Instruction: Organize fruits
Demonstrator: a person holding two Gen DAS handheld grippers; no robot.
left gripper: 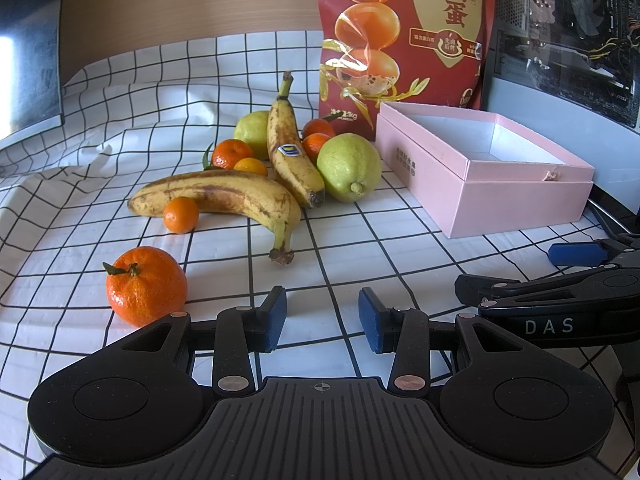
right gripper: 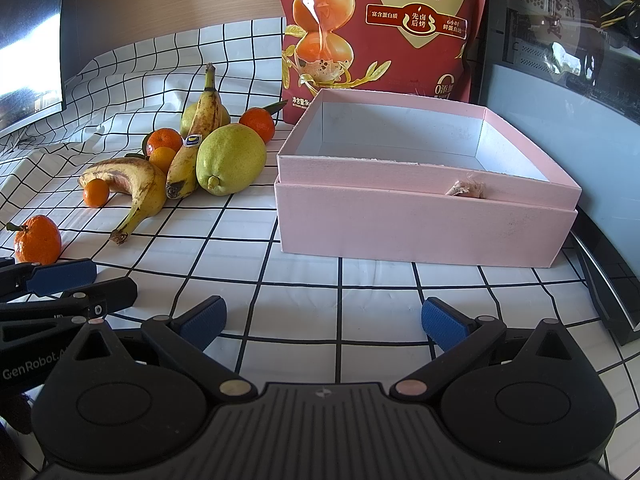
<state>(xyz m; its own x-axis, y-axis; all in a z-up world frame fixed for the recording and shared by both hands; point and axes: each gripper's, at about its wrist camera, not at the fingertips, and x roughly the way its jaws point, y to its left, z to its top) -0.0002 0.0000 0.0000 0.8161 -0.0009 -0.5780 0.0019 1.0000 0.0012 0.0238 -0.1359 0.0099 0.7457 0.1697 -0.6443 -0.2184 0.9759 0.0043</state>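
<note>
Fruit heaped on a checked cloth [left gripper: 400,240] left of an open pink box [right gripper: 424,220].

Two spotted bananas [left gripper: 224,196], one wearing a blue sticker [left gripper: 289,149] too small to read, lie among two green pears [left gripper: 349,166], several mandarins, and a lone mandarin [left gripper: 146,291] just beside the left gripper [left gripper: 322,316]. The box's side print is unreadable. Behind stands a red bag [left gripper: 404,32] reading "无抗", "蛋" and "1kg", its top cut off. Left gripper: fingers partly apart, holding nothing. Right gripper [right gripper: 324,320], marked "DAS" in the left view: fingers wide apart, holding nothing.
</note>
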